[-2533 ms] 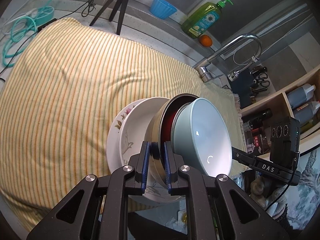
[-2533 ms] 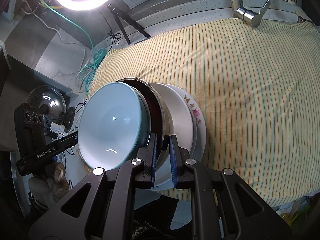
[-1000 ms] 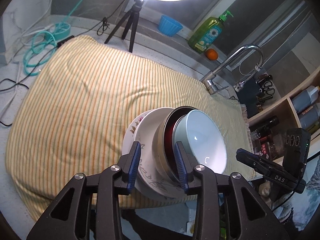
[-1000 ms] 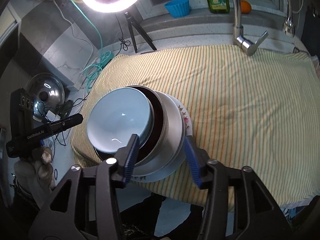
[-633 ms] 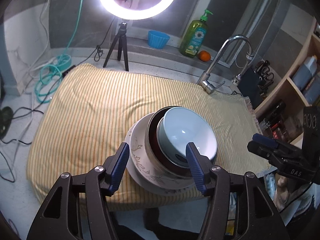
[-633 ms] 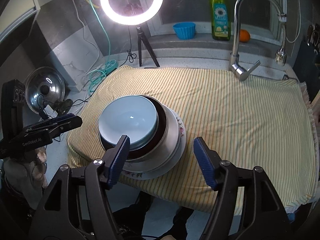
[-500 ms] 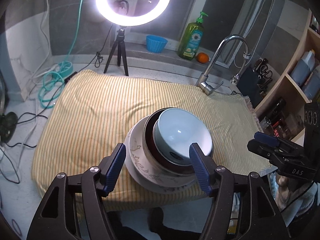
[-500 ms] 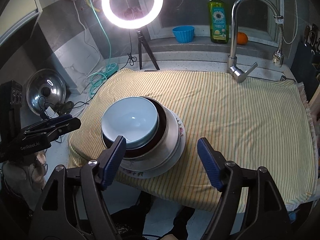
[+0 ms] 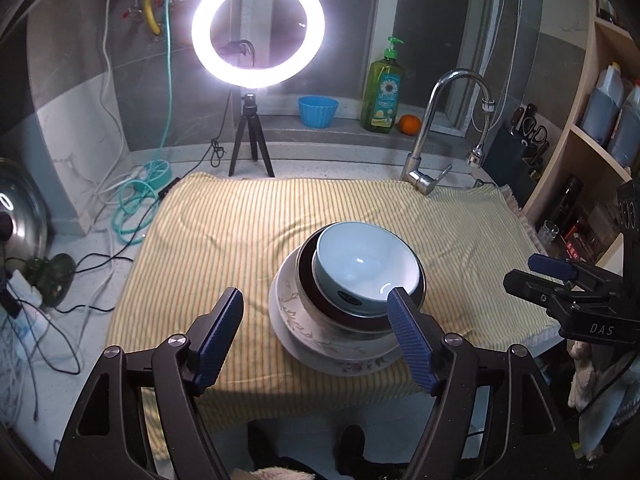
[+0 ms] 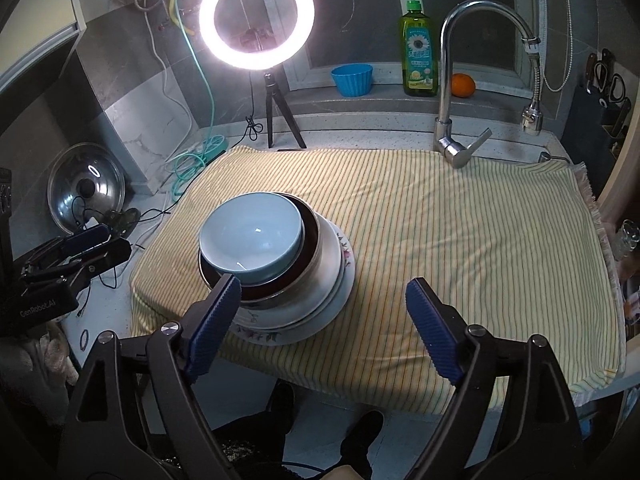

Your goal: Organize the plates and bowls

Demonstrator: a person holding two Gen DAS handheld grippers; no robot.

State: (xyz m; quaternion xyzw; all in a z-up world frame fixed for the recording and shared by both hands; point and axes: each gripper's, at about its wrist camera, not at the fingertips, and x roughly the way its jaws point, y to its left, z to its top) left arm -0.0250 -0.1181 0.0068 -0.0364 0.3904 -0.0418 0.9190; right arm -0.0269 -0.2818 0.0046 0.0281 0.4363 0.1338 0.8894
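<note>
Two grippers, jaws just opened, empty; dish stack [image 9: 348,292] ahead, untouched.

Ring light [image 9: 258,30] lit; grey tiled wall [image 10: 116,68]; striped cloth [image 10: 460,220].

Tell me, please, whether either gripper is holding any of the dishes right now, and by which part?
Nothing is held. The left gripper and right gripper are both open, having just been opening, clear of the stack.
</note>
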